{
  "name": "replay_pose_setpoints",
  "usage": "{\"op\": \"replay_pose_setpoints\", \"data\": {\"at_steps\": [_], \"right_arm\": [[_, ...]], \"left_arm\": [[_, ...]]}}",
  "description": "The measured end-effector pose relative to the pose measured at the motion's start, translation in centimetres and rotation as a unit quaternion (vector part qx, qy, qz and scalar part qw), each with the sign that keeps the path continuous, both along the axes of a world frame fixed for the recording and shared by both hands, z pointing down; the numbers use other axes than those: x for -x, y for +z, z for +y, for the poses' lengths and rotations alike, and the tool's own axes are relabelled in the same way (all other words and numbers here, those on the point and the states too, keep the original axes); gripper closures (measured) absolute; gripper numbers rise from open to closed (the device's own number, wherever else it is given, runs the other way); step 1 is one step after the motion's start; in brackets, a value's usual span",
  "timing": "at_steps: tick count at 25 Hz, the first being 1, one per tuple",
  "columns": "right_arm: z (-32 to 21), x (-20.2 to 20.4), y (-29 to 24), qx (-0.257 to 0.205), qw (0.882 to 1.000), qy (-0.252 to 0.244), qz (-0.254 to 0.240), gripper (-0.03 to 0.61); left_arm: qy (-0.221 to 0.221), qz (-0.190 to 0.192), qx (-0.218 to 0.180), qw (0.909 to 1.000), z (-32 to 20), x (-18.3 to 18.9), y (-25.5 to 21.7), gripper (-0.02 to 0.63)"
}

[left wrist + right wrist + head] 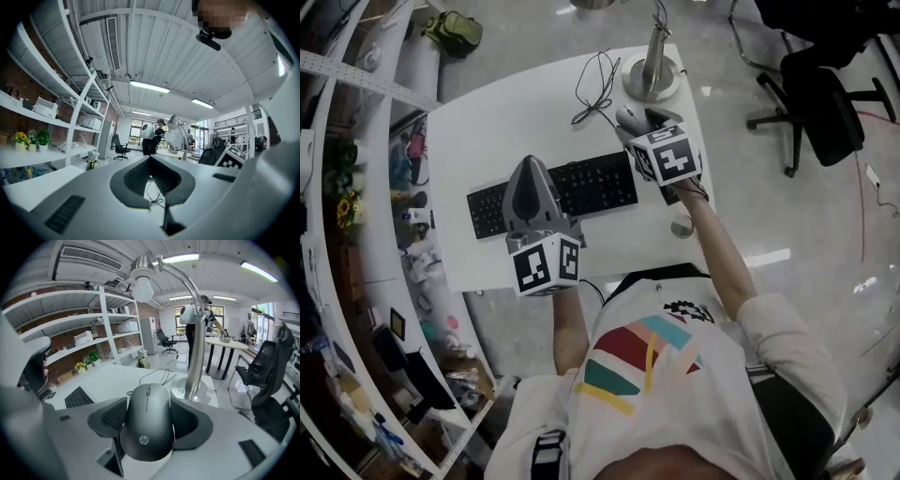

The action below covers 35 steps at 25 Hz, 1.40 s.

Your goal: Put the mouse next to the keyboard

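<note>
A black HP mouse sits between the jaws of my right gripper, which is shut on it. In the head view the right gripper holds the mouse over the desk's far right part, just beyond the right end of the black keyboard. The keyboard lies to the left in the right gripper view. My left gripper hovers over the keyboard's middle, its jaws shut together on nothing. In the left gripper view the left gripper points level across the desk.
A silver desk lamp stands on the white desk at the back right, close behind the mouse; its post rises right ahead. A thin loose cable lies beside it. Shelves line the left; an office chair stands at the right.
</note>
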State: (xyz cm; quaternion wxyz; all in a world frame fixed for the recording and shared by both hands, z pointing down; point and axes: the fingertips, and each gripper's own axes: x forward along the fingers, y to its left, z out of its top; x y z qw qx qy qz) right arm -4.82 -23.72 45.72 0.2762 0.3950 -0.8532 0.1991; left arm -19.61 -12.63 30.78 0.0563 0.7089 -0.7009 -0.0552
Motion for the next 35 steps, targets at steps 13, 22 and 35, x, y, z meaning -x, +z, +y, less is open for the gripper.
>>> {"op": "replay_pose_setpoints", "data": {"at_steps": [13,22,35], "right_arm": [[5.2,-8.4,8.6,0.09,0.99,0.106,0.01,0.285],[6.7,-8.7,11.5,0.093,0.989,0.111,0.031,0.285],[7.1,-7.4,11.7,0.058,0.991,0.105,0.067,0.284]], "left_arm": [[0.068,-0.005,0.051,0.9964,-2.5,-4.3,4.3,0.571],[0.084,-0.019,0.066,0.9941,-3.2,-5.2,5.8,0.571],[0.095,-0.022,0.068,0.9929,-2.2,-5.4,5.9,0.571]]}}
